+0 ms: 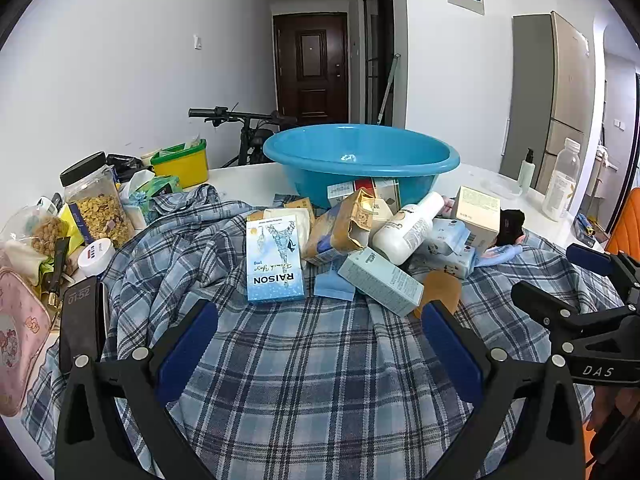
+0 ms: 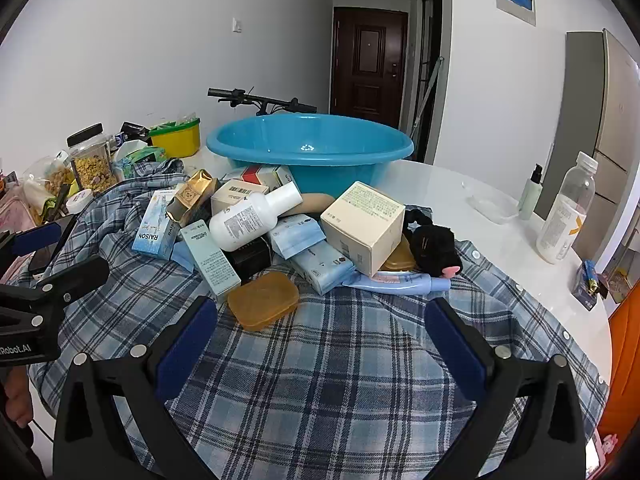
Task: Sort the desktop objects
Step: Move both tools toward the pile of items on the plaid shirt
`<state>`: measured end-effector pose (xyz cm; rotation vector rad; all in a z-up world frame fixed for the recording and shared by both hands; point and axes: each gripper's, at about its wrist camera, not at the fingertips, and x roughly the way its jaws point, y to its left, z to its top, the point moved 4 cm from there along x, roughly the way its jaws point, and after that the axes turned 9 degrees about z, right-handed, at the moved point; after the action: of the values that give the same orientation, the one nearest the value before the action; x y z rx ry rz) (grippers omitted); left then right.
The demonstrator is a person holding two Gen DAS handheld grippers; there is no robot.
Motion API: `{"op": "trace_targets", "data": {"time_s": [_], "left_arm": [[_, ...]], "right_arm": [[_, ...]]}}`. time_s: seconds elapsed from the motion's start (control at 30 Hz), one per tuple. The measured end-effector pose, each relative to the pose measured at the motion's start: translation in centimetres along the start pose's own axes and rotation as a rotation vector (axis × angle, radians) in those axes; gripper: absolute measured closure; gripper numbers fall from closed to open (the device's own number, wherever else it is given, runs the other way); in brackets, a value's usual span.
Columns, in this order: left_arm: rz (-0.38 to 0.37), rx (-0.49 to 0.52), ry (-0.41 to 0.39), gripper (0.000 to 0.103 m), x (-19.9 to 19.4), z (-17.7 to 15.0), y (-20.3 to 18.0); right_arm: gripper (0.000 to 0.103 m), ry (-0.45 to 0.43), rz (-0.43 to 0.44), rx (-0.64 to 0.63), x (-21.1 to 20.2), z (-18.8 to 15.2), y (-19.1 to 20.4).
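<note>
Boxes and bottles (image 2: 280,224) heaped beyond both level, spread, empty tongs (image 1: 320,320) (image 2: 322,320).

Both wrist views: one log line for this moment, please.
left tongs open, empty | right tongs open, empty | pile on plaid shirt untouched | blue basin empty

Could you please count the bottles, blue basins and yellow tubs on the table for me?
Bottles: 3 (white bottle lying on the pile, pump bottle, clear drink bottle)
Basins: 1 (blue basin)
Tubs: 1 (yellow tub)
Total: 5
</note>
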<state>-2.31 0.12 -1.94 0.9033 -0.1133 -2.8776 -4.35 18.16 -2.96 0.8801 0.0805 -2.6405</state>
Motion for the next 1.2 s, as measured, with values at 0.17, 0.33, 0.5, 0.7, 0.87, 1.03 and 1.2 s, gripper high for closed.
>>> {"op": "trace_targets", "data": {"time_s": [0.17,0.33,0.5,0.7,0.87,1.03,1.2], "left_arm": [[0.001,0.002,0.002,0.0,0.0,0.0,0.0],[0.0,0.004,0.003,0.0,-0.1,-0.1,0.0],[0.0,0.002,0.003,0.0,0.0,-0.1,0.0],[0.004,-0.001,0.008,0.0,-0.1,-0.2,0.1],[0.005,-0.002,0.01,0.0,0.2,-0.1,0.2],[0.007,-0.008,0.024,0.0,1.0,0.0,0.6],[0.023,-0.014,0.042,0.0,2.0,0.5,1.0]], "right_arm": [[0.0,0.003,0.001,-0.005,0.0,0.0,0.1],[0.0,0.011,-0.001,-0.01,0.1,-0.1,0.3],[0.0,0.008,0.001,-0.01,0.1,-0.1,0.3],[0.0,0.014,0.003,-0.02,0.2,-0.2,0.7],[0.0,0.015,0.005,-0.015,0.4,-0.3,0.5],[0.0,0.011,0.006,-0.006,0.5,-0.1,0.2],[0.0,0.012,0.015,0.002,1.0,0.4,0.0]]}}
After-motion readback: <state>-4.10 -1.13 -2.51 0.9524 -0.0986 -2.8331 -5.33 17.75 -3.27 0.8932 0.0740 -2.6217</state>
